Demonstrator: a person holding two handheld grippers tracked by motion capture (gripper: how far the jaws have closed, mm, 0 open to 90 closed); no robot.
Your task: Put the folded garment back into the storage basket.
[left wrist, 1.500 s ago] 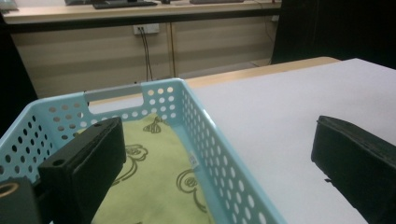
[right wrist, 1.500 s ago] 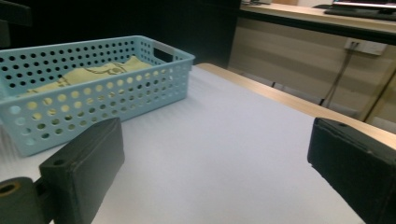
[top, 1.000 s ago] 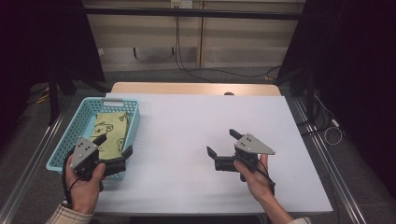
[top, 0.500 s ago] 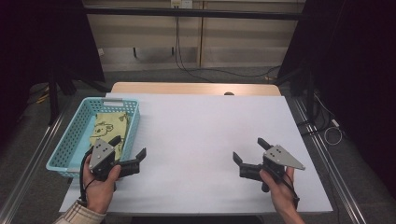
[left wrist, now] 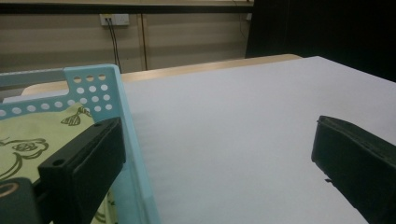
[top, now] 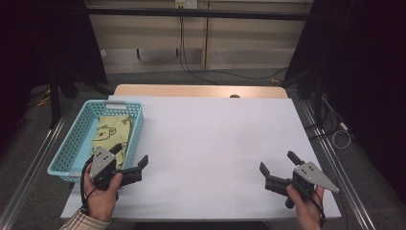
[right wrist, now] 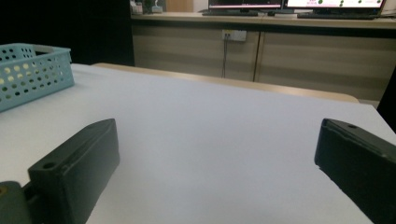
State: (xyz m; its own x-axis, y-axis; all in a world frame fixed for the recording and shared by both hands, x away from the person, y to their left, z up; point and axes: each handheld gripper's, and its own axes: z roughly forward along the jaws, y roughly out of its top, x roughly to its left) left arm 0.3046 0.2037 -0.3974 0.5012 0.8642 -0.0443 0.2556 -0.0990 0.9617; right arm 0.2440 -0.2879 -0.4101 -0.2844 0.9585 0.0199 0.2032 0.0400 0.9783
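White table (top: pixel 210 139), basket (top: pixel 76 143), cloth (top: pixel 111 134), two gaping hand-held grippers.

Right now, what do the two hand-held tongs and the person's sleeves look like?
Both are black two-jaw tools with blocky flat pads. The left tongs and right tongs each carry a grey three-cornered plate on top. A dark cable loops by the left hand, where a plaid cuff shows.
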